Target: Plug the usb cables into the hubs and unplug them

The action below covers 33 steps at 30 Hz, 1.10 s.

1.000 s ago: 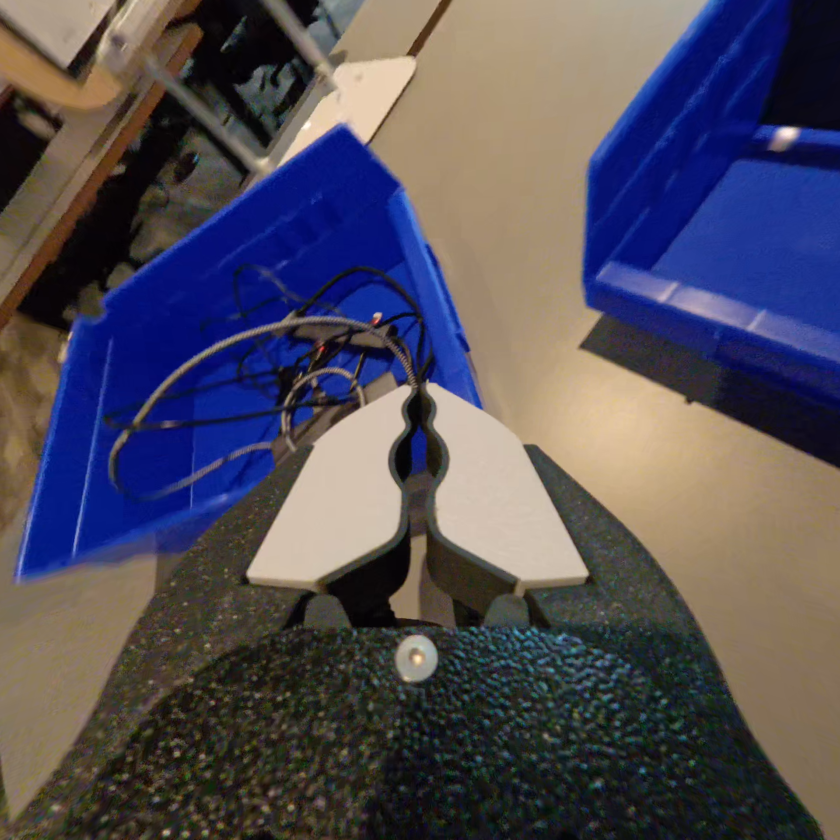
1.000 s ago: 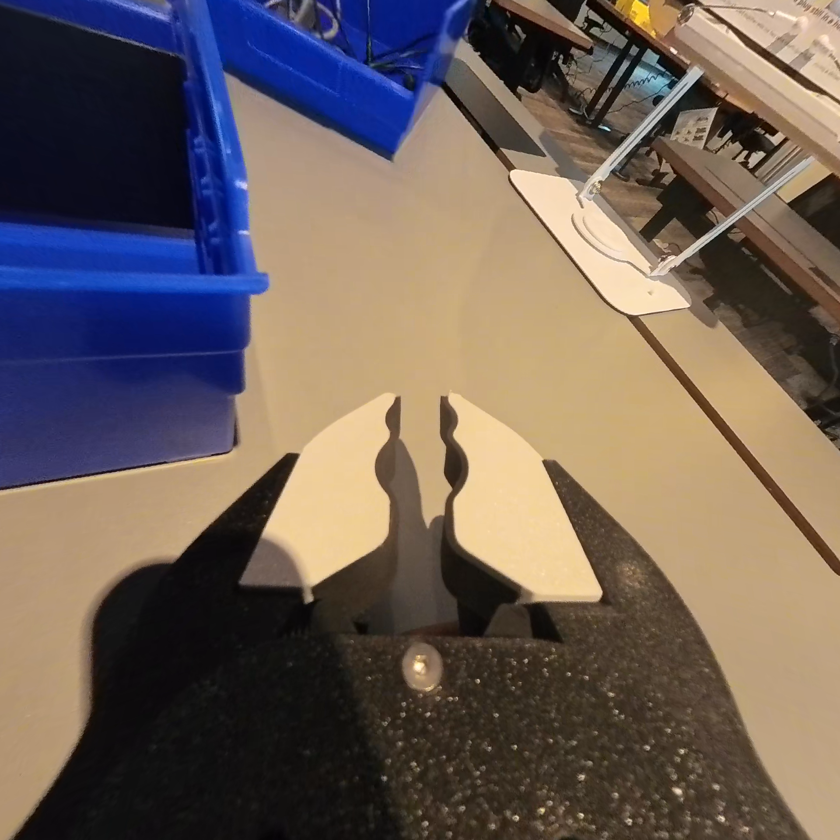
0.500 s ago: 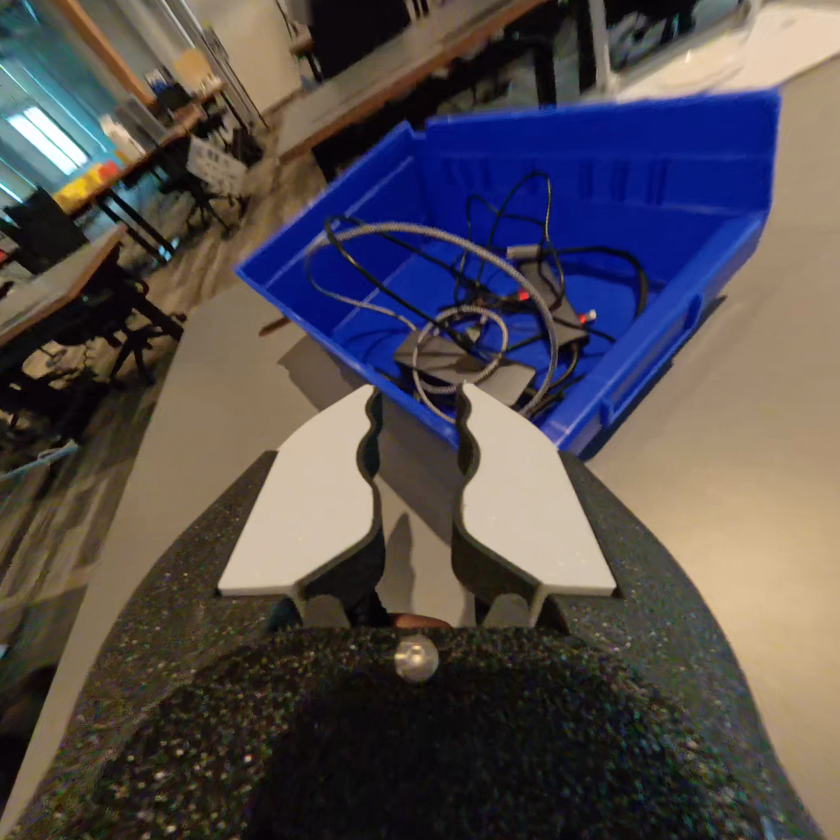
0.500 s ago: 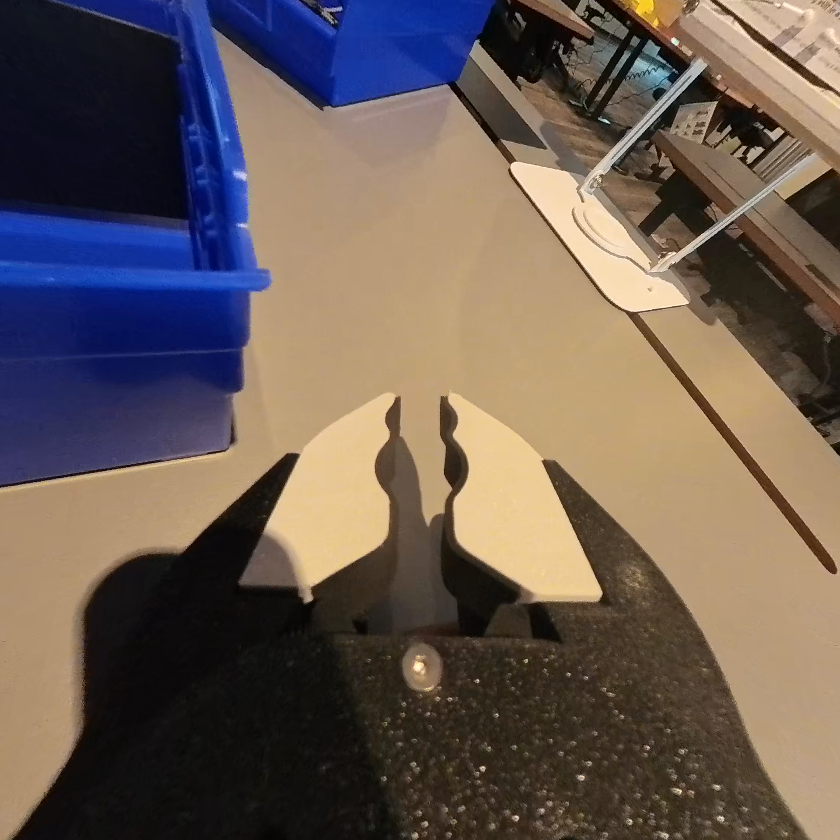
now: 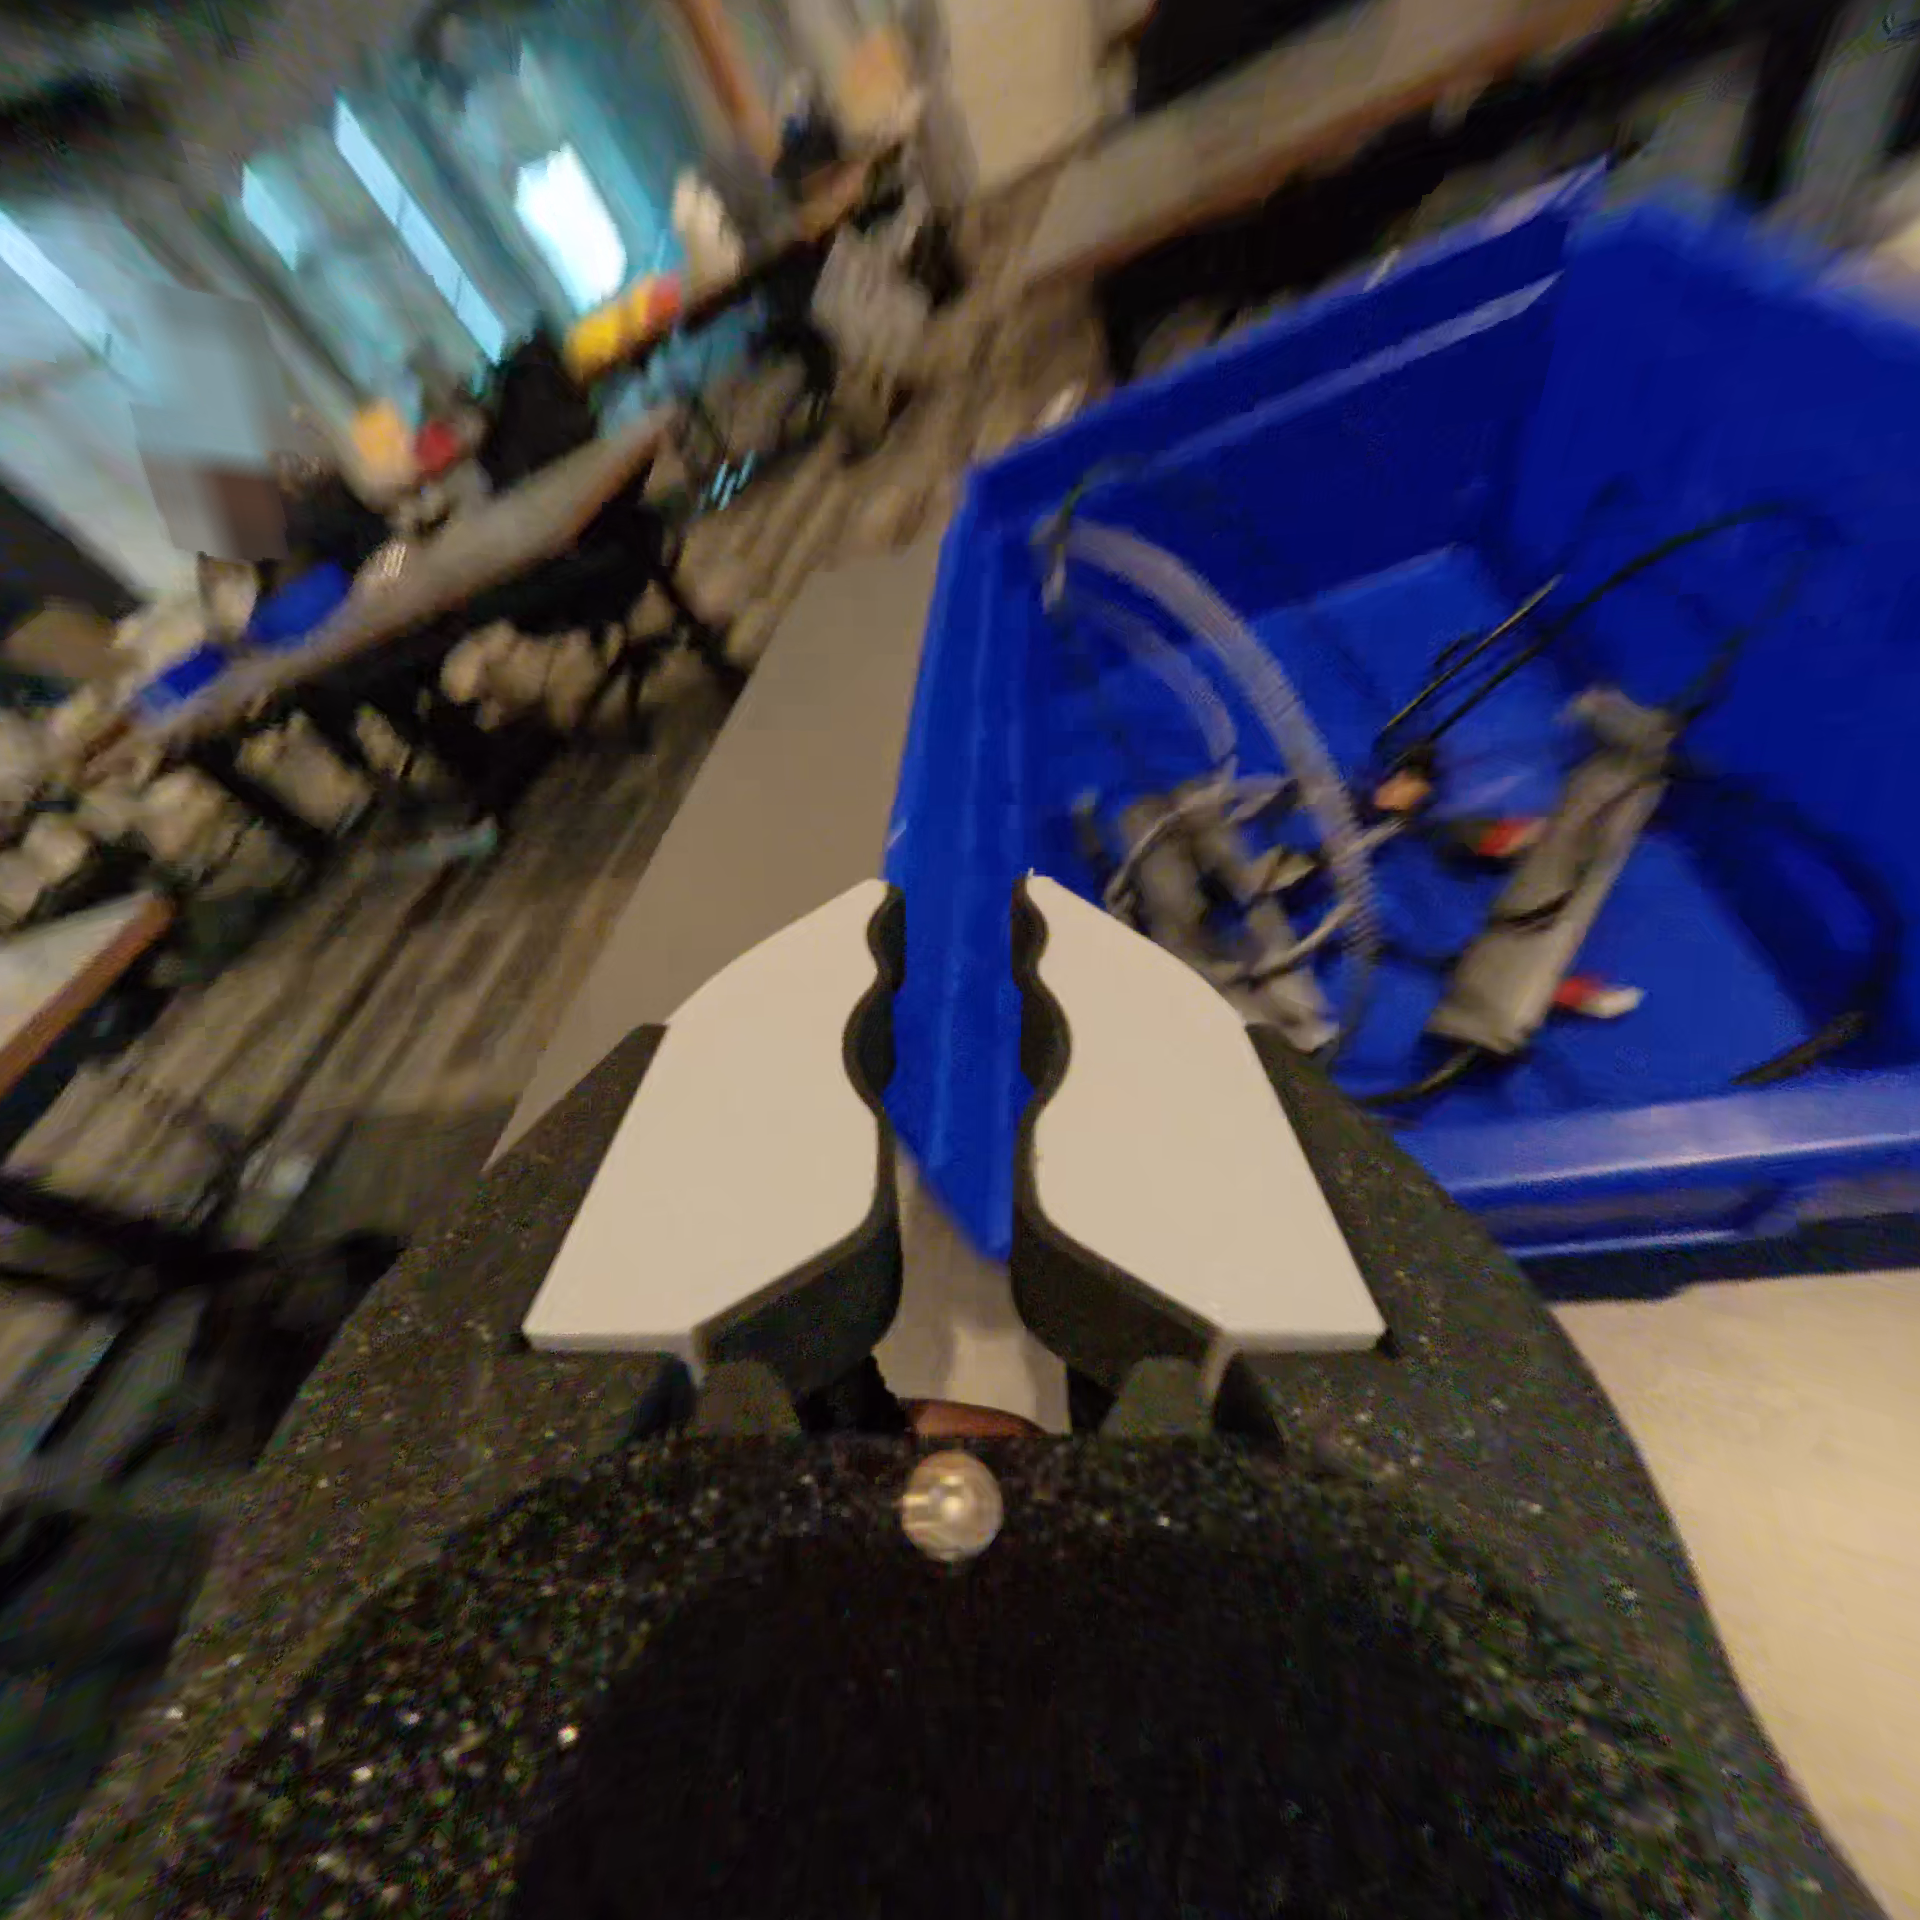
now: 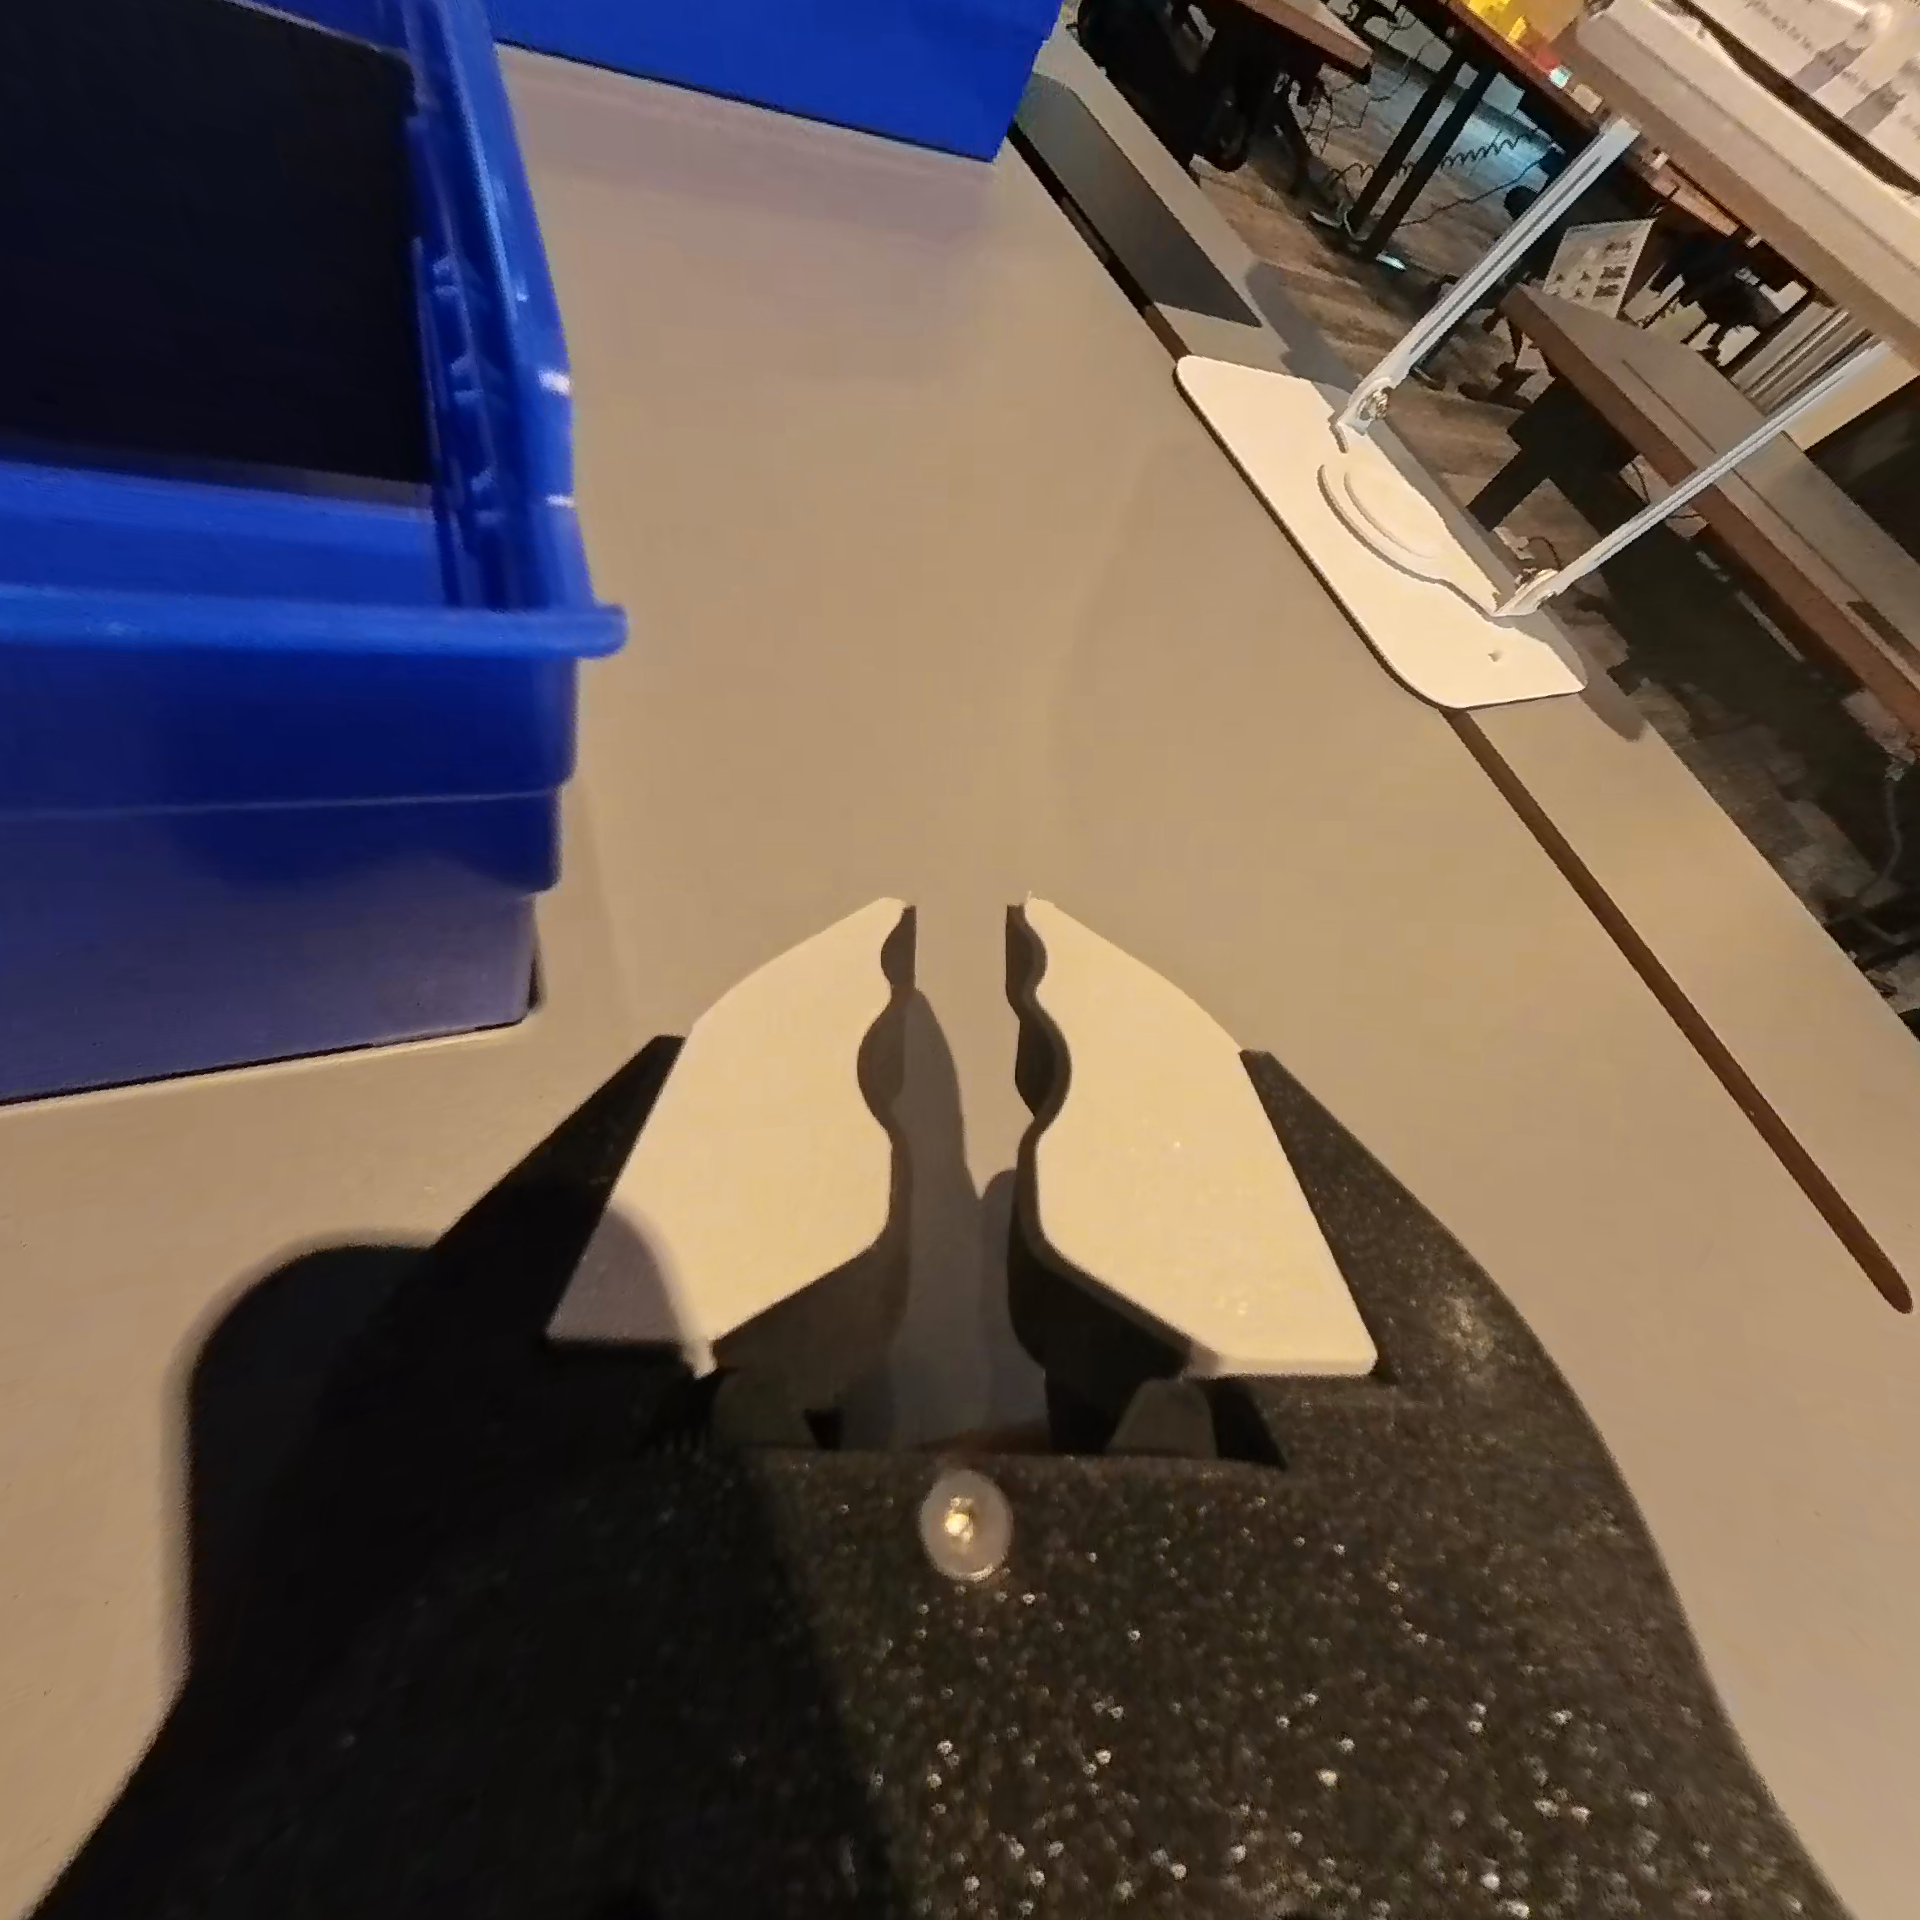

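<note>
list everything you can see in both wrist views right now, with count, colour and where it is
bin with cables: one, blue, right half of the left wrist view, on the table
cables: several, black and grey braided, tangled inside that bin; exact count blurred
hubs: at least two, grey, on the bin floor among the cables
near bin: one, blue, left of the right wrist view, inside dark
far bin: one, blue, top edge of the right wrist view
table: one, grey-beige, under the bins
lamp base: one, white, at the table's right edge
left gripper: one, pale fingers, open, empty
right gripper: one, pale fingers, open, empty, over bare table
</note>
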{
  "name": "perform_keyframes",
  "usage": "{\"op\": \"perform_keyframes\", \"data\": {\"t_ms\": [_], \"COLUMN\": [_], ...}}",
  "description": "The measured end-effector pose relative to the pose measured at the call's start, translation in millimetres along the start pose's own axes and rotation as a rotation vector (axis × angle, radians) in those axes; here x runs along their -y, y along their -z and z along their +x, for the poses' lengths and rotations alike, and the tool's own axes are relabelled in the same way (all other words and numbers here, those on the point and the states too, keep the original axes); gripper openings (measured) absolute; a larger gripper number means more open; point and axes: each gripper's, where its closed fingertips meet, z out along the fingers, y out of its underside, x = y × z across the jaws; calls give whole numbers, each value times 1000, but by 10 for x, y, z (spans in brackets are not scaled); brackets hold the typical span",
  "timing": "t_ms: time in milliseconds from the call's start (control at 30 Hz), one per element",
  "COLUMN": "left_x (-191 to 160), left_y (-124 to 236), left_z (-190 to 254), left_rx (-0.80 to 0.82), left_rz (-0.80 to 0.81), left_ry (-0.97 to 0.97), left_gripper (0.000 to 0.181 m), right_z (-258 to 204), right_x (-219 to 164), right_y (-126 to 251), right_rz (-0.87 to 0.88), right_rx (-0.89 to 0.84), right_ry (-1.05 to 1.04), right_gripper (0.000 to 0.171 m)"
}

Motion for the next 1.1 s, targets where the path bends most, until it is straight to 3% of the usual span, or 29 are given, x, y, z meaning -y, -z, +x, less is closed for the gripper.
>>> {"op": "perform_keyframes", "data": {"t_ms": [100, 167, 233, 333, 467, 600, 1100], "left_x": [447, 540, 622, 641, 493, 344, -168], "left_y": [183, 338, 438, 429, 285, 214, 128], "left_z": [697, 1274, 1599, 1789, 1784, 1816, 712], "left_rx": [-289, -529, -591, -544, -368, -363, -229], "left_rz": [211, 215, 214, 166, 99, 52, -82], "left_ry": [-38, -20, -14, 28, -86, -133, 146], "left_gripper": [23, 33, 41, 45, 38, 12, 7], "right_z": [4, 4, 1, -4, -16, -31, -44], "right_x": [-2, -6, -10, -13, -19, -32, -61], "right_y": [-1, -3, -5, -6, -11, -20, -35], "right_rz": [-2, -5, -9, -11, -19, -33, -59], "right_rx": [-3, -4, -4, -2, 3, 4, -3], "right_ry": [-1, 1, 3, 7, 14, 29, 53], "right_gripper": [16, 16, 16, 16, 16, 16, 17]}}
